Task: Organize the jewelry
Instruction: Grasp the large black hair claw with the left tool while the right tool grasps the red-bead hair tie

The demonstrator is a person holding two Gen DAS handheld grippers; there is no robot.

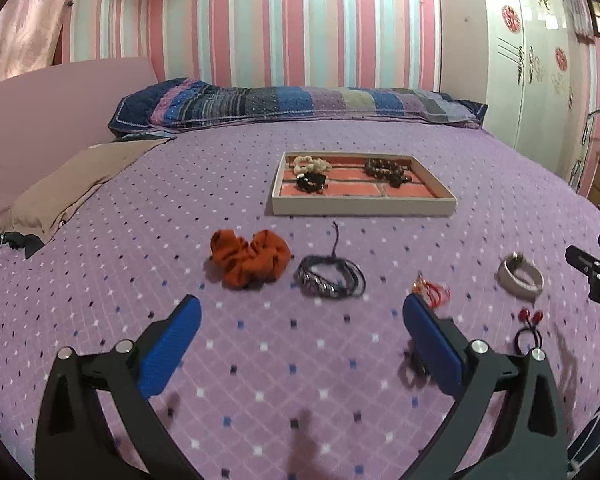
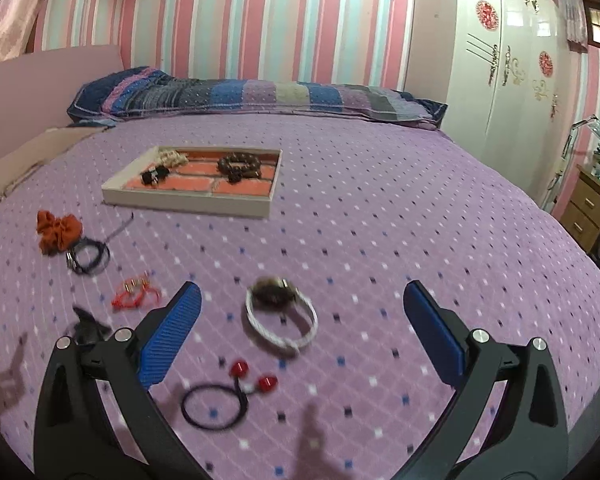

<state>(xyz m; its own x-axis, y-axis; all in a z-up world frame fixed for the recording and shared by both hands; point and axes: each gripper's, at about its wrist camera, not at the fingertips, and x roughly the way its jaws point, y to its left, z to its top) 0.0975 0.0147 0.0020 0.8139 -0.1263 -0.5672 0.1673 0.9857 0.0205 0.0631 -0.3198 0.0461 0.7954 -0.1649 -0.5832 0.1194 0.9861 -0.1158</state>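
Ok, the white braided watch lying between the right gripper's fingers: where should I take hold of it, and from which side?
Grip the white braided watch by its strap, on the near curve of the loop. It lies flat on the purple bedspread with the dark face at the far side. Come down from above with the open right gripper, one finger inside the loop and one outside.

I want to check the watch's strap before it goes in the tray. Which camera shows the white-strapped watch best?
The right wrist view: the watch lies near and central, ahead of the open right gripper, its braided white strap and dark face visible, slightly blurred. The left wrist view shows it small, far right, as a pale loop.
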